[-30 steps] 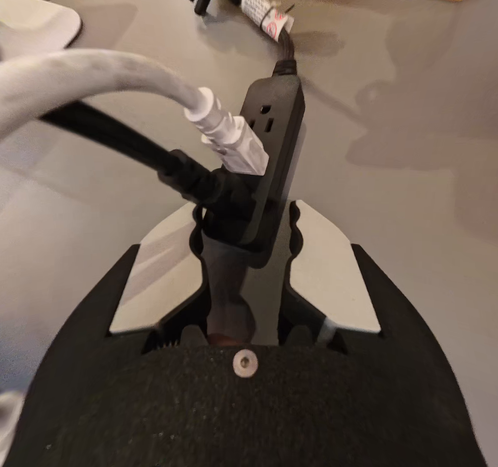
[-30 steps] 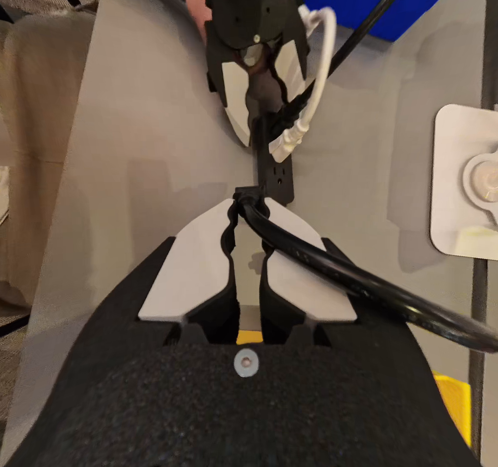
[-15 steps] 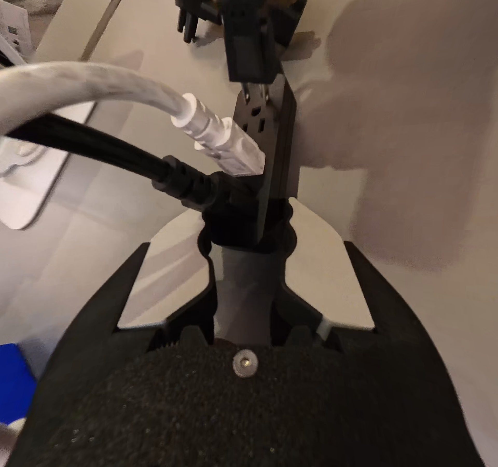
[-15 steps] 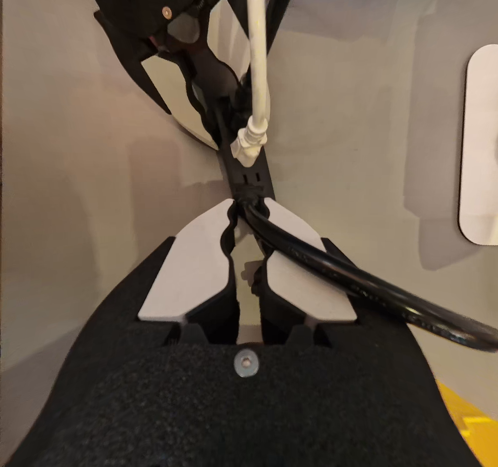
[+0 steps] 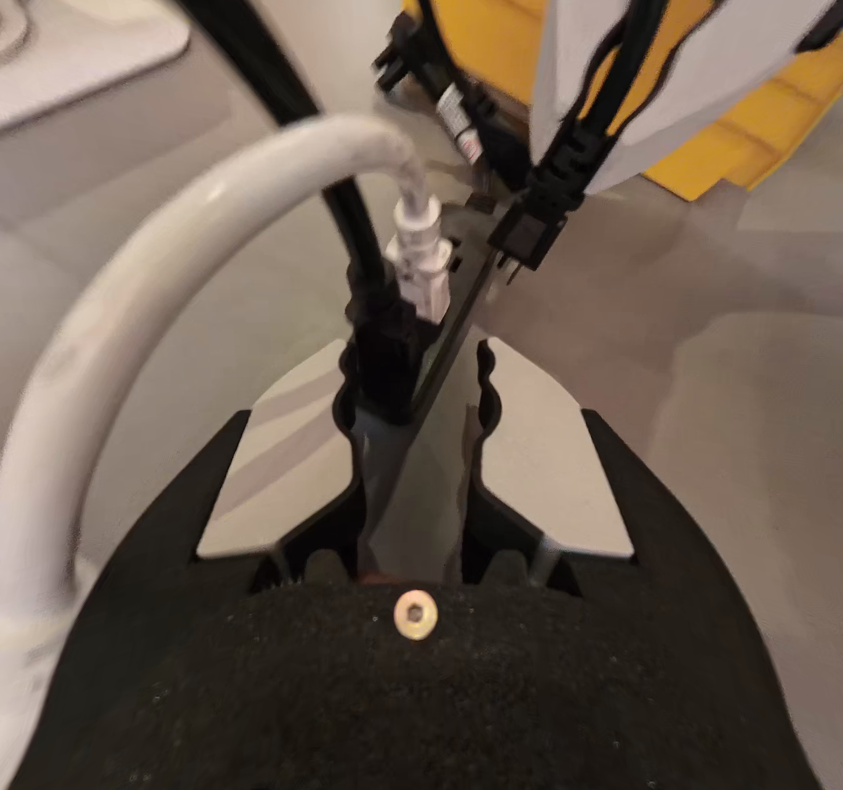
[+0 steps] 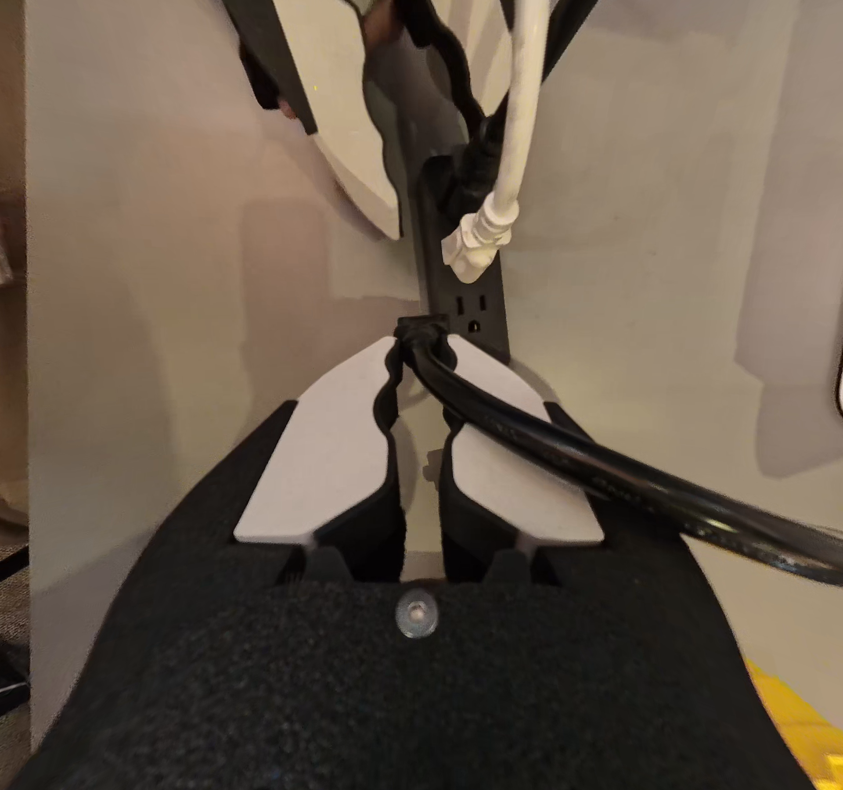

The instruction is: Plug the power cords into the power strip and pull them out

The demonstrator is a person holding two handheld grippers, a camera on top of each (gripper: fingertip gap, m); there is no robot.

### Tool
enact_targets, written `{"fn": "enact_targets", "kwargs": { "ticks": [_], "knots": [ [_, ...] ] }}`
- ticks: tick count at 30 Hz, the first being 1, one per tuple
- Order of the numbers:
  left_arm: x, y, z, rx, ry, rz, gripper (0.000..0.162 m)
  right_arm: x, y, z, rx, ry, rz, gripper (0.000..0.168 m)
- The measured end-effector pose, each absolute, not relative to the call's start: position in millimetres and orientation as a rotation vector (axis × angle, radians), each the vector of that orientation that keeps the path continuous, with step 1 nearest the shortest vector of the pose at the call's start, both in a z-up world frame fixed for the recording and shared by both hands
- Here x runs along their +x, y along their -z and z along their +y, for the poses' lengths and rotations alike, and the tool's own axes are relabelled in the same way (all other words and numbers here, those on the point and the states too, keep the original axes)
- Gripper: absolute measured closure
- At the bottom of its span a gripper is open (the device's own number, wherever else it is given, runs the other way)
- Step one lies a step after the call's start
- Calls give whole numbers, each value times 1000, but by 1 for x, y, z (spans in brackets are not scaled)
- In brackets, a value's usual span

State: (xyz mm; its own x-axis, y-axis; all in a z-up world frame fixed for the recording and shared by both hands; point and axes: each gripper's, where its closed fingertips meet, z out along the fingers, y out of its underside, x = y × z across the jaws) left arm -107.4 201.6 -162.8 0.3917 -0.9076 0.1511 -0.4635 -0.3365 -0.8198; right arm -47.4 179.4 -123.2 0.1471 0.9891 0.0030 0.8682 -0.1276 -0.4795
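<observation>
A black power strip (image 6: 433,266) lies on the grey table (image 6: 137,312). It also shows edge-on in the left wrist view (image 5: 456,326). A white plug (image 6: 474,248) and a black plug (image 6: 474,166) sit in its sockets. One socket (image 6: 470,307) is free. My left gripper (image 5: 413,357) is shut on the strip's end, by the black plug (image 5: 378,348). My right gripper (image 6: 422,348) is shut on another black plug (image 6: 419,328), just left of the free socket. In the left wrist view that plug (image 5: 529,234) hangs beside the strip with its prongs bare.
A yellow box (image 5: 502,15) stands behind the strip. A white pad (image 5: 68,38) lies at the far left. The strip's own cord with a label tag (image 5: 456,116) lies past its far end. The held cord (image 6: 638,485) trails right. The table edge (image 6: 27,312) runs along the left. My right fingertips sit around 8 cm from my left ones.
My right gripper has come closer to the strip with its plug. The plug has shifted from over the free socket to the strip's side. The left gripper still holds the strip's end.
</observation>
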Motion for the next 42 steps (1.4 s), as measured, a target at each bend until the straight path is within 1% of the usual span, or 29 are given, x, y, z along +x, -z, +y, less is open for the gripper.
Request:
{"fn": "enact_targets", "kwargs": {
  "ticks": [1,3,5,6,8,10,11,13,15,17,18,21,23,24,27,29,31,33,36,39,41,42],
  "knots": [
    [-113,165,199,-2009,794,1137,110,-47,126,179,-2071,-446,-1781,153],
    [-128,164,189,-2079,701,1137,110,-46,128,177,-2069,-434,-1786,153],
    [-135,151,177,-2016,605,1185,112,-46,123,176,-2049,-428,-1789,153],
    [-132,140,169,-1946,596,1229,117,-46,119,176,-2037,-437,-1781,153],
    [-123,114,151,-1787,570,1382,120,-45,114,177,-2028,-451,-1760,153],
    [-117,82,150,-1645,499,1501,116,-42,112,178,-2031,-452,-1744,153],
    [-113,70,151,-1600,461,1591,119,-41,112,178,-2031,-454,-1740,153],
    [-107,55,167,-1557,317,1760,114,-39,112,177,-2031,-448,-1731,153],
    [-102,61,182,-1569,209,1946,115,-40,111,175,-2024,-442,-1710,153],
    [-101,86,182,-1678,248,2093,117,-42,109,174,-2007,-448,-1680,153],
    [-102,98,183,-1723,248,2126,123,-43,108,175,-1999,-453,-1664,153],
    [-97,110,201,-1718,160,2081,125,-44,107,180,-1973,-487,-1615,153],
    [-92,111,208,-1722,130,2042,133,-45,106,185,-1969,-523,-1585,153],
    [-90,110,208,-1723,135,2033,132,-44,107,188,-1970,-532,-1576,153],
    [-84,92,206,-1711,179,2035,128,-43,105,192,-1967,-549,-1567,153],
    [-83,82,210,-1684,118,2079,119,-43,104,191,-1960,-555,-1571,153],
    [-84,80,215,-1682,52,2158,115,-43,104,191,-1958,-545,-1575,153],
    [-82,83,216,-1717,54,2211,114,-43,103,191,-1956,-542,-1563,153],
    [-74,70,212,-1748,163,2105,116,-42,101,192,-1950,-546,-1533,153],
    [-73,49,187,-1755,431,1831,116,-40,100,192,-1954,-551,-1526,153],
    [-87,55,168,-1772,541,1673,118,-40,102,194,-1955,-544,-1550,153],
    [-96,65,158,-1790,579,1612,119,-41,103,194,-1957,-542,-1566,153]
  ]
}}
